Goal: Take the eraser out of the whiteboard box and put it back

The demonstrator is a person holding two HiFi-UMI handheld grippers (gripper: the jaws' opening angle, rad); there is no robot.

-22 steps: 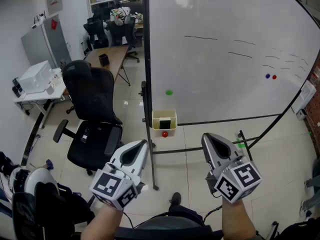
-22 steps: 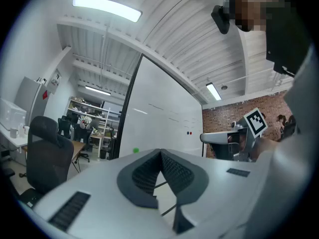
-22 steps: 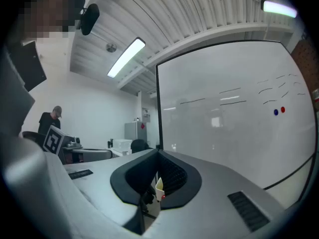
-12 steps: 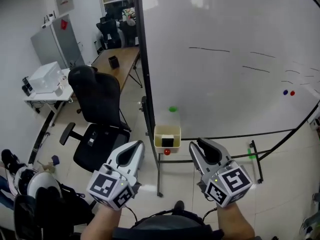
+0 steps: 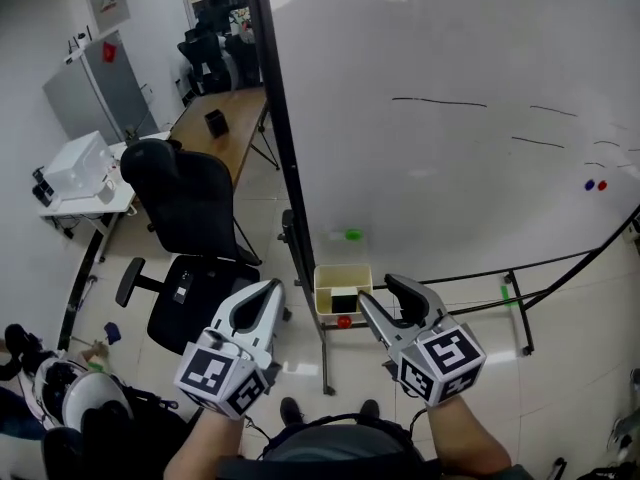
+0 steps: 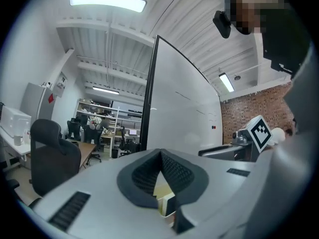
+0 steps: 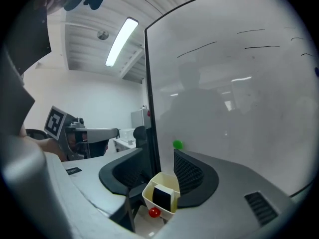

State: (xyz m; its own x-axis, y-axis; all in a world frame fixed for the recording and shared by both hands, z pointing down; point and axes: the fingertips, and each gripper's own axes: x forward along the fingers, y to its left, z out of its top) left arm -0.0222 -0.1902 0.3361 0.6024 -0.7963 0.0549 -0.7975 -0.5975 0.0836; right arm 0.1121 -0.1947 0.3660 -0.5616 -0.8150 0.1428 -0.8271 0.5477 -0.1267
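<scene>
A whiteboard [image 5: 450, 118] on a wheeled stand fills the head view from 12 to 3 o'clock, and its black post [image 5: 283, 168] runs down just left of the box [image 5: 322, 290]. A black chair [image 5: 190, 208] stands at the box's 10 o'clock, a wooden surface [image 5: 215, 118] lies beyond it at 11 o'clock, and a white machine [image 5: 75, 158] sits at 9 o'clock. On the board, a green magnet [image 5: 353, 235] sits at the box's 12 o'clock, and a blue magnet [image 5: 590, 184] is well apart at 2 o'clock. A red magnet [image 5: 344, 321] sits right under the box at 6 o'clock. The cream box hangs at the board's lower left corner, open at the top, with the black eraser [image 5: 345, 302] standing upright inside it. The right claw [image 5: 380, 290] is about half open and holds nothing; its tips are just beside the box at 4 o'clock, and its own view frames the box between the jaws. The left claw [image 5: 272, 286], at the box's 8 o'clock, has its tips together and is empty.
</scene>
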